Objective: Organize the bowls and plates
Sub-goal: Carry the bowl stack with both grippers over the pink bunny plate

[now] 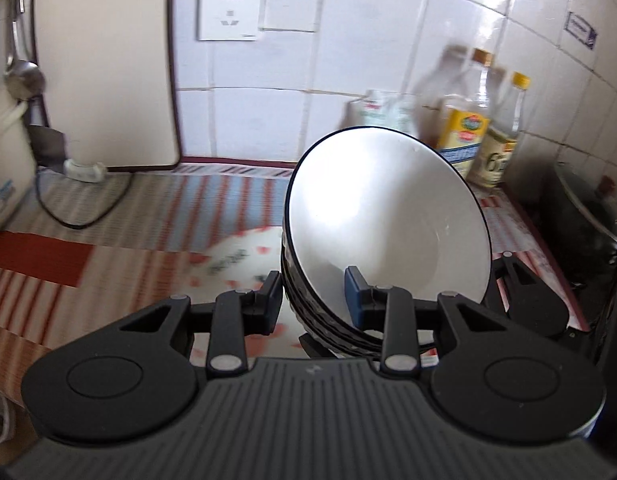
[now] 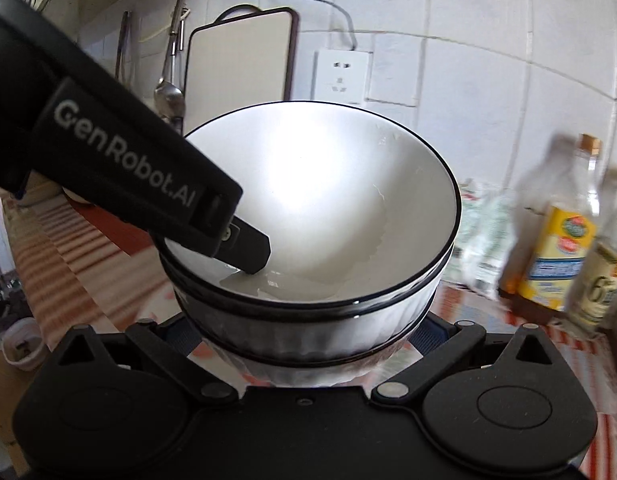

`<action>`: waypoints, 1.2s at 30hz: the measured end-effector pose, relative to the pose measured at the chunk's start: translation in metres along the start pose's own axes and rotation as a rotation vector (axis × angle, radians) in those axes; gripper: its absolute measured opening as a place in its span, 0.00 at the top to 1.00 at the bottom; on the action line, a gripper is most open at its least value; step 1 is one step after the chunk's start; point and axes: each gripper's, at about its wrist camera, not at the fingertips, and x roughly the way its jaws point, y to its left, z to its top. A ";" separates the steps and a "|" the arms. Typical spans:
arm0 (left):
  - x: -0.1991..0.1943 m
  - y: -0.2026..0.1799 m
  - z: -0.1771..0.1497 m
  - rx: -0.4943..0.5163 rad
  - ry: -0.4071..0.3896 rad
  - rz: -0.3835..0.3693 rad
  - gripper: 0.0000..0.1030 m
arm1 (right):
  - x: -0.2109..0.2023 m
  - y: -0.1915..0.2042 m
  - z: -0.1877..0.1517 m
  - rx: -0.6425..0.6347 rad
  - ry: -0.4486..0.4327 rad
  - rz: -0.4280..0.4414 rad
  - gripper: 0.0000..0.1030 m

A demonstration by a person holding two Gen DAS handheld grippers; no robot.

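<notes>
A stack of white bowls with black rims (image 1: 388, 216) is held tilted above the striped counter cloth. My left gripper (image 1: 314, 300) is shut on the stack's near wall: one finger inside the top bowl, one outside. In the right wrist view the same stack of bowls (image 2: 308, 200) fills the middle, and my left gripper's finger (image 2: 248, 252) dips into the top bowl from the left. My right gripper (image 2: 308, 332) spreads wide around the lower bowls; its fingertips are hidden behind them, so I cannot tell if they touch.
A cutting board (image 1: 104, 64) leans on the tiled wall beside a socket (image 1: 228, 10). Oil and sauce bottles (image 1: 480, 128) and a bag (image 1: 380, 112) stand at the back right. A dark pot (image 1: 588, 220) sits far right. A ladle (image 1: 22, 76) hangs left.
</notes>
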 end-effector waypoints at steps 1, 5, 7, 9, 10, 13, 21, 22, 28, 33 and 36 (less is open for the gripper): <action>0.002 0.007 0.000 0.000 0.004 0.009 0.70 | 0.006 0.005 0.002 0.009 0.002 0.009 0.00; 0.012 0.032 -0.001 -0.008 0.024 0.021 0.70 | 0.028 0.022 0.005 0.026 0.016 0.027 0.00; 0.018 0.041 -0.002 -0.010 0.043 0.012 0.70 | 0.038 0.027 0.005 0.024 0.032 0.030 0.00; 0.026 0.048 -0.002 -0.005 0.065 -0.008 0.70 | 0.048 0.029 0.003 0.019 0.045 0.022 0.00; 0.031 0.051 -0.002 0.001 0.077 -0.018 0.70 | 0.051 0.031 0.001 0.021 0.053 0.017 0.00; 0.042 0.050 -0.003 0.074 0.099 -0.022 0.70 | 0.061 0.031 -0.002 0.079 0.089 -0.009 0.00; 0.073 0.060 0.004 0.148 0.190 -0.131 0.69 | 0.074 0.040 -0.013 0.143 0.168 -0.093 0.00; 0.076 0.062 0.004 0.154 0.195 -0.144 0.69 | 0.075 0.040 -0.013 0.149 0.181 -0.104 0.00; 0.082 0.069 0.009 0.142 0.218 -0.188 0.69 | 0.075 0.046 -0.015 0.158 0.171 -0.144 0.00; 0.081 0.062 0.009 0.202 0.215 -0.175 0.68 | 0.072 0.046 -0.016 0.226 0.182 -0.142 0.00; 0.083 0.065 0.011 0.197 0.228 -0.189 0.68 | 0.071 0.049 -0.016 0.221 0.186 -0.157 0.00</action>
